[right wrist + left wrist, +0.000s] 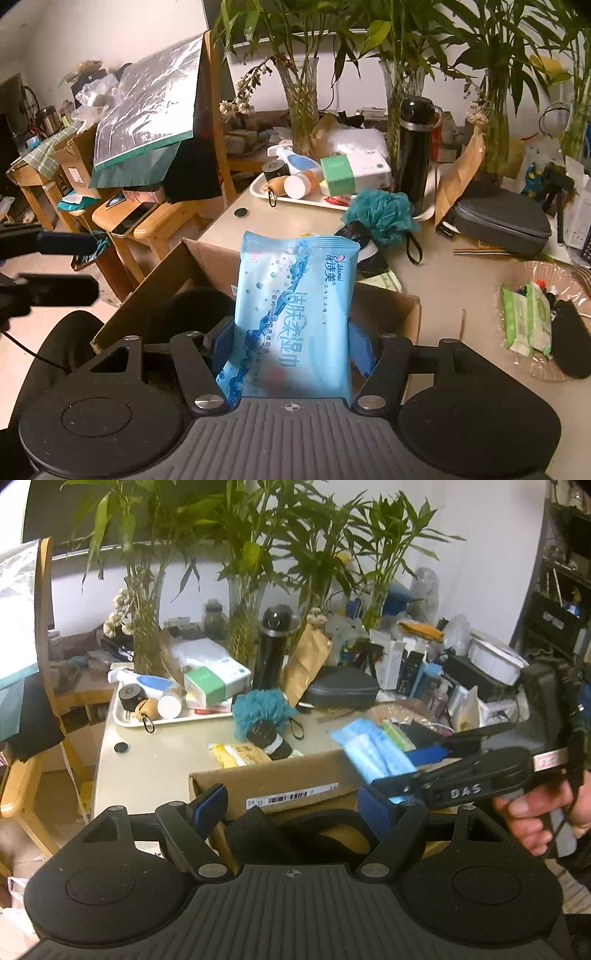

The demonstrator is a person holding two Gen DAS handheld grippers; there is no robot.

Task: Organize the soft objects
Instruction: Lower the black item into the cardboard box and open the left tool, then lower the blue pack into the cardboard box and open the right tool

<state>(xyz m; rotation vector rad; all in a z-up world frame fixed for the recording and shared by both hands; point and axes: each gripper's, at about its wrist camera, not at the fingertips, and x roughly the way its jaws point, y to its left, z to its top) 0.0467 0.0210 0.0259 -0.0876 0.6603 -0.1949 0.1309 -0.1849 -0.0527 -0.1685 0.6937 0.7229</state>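
The blue wipes pack [295,314] stands lengthwise between the blue pads of the right tongs [291,345], its long axis running straight out from them, its sealed far edge pointing away and up over the open cardboard box [388,306]. Both pads press its sides, so the right tongs have a firm hold on it. From the left tongs' side the same pack [373,751] shows as a pale blue slab slanting above the box's far wall [273,779].

The left tongs [291,805] are spread wide and hold nothing; just beyond their pads the box holds dark soft things I cannot make out.

Past both tongs lies a pale tabletop [166,753], crowded: a teal bath pouf [382,216], a black flask [415,147], a white tray [299,199] of small items, a grey zip case [502,221] and glass vases of bamboo. To the right of the right tongs a clear dish [535,369] holds green wipe packets.

The pack is glossy, printed with water bubbles and large pale characters
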